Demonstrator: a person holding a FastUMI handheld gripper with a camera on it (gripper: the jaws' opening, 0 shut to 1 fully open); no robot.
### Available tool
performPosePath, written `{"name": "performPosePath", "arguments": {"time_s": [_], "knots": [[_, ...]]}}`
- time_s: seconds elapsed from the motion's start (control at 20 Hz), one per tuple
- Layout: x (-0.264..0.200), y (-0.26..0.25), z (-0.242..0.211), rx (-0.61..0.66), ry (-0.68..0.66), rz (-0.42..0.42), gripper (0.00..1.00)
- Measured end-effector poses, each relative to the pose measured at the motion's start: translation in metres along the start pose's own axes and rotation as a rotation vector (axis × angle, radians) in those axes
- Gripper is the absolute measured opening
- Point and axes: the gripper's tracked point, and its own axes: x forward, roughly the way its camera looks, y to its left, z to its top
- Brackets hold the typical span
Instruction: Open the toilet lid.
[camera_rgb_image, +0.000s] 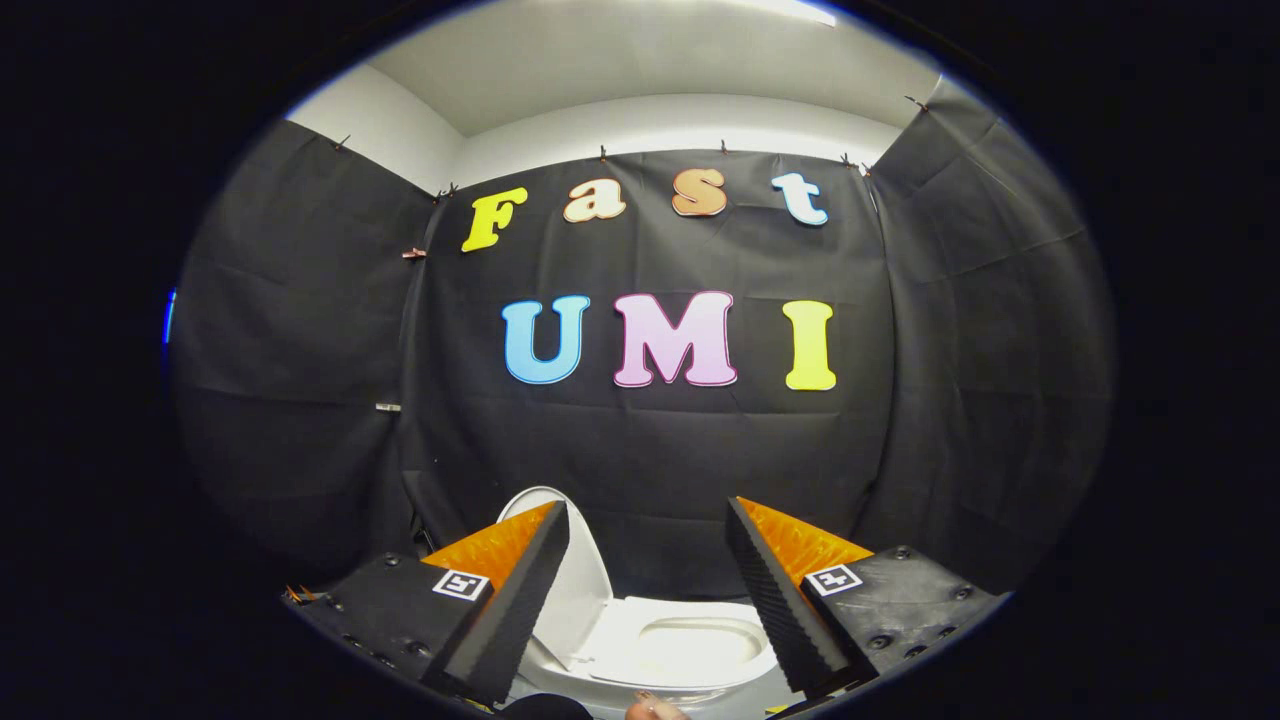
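Observation:
A white toilet sits low beyond my fingers, in front of the black cloth wall. Its lid stands raised, tilted up and back just behind the left finger, which hides part of it. The seat ring and bowl opening lie uncovered between the two fingers. My gripper is open, fingers wide apart, with nothing between them, held above and short of the toilet.
Black cloth walls close in the booth at the back and on both sides, with a white ceiling above. A fingertip of a person's hand shows just below the toilet's front rim.

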Motion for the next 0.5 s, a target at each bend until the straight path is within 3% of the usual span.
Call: {"name": "performPosePath", "arguments": {"time_s": [0.5], "knots": [[0.001,0.0058,-0.0027,0.001,0.009,0.005,0.99]]}}
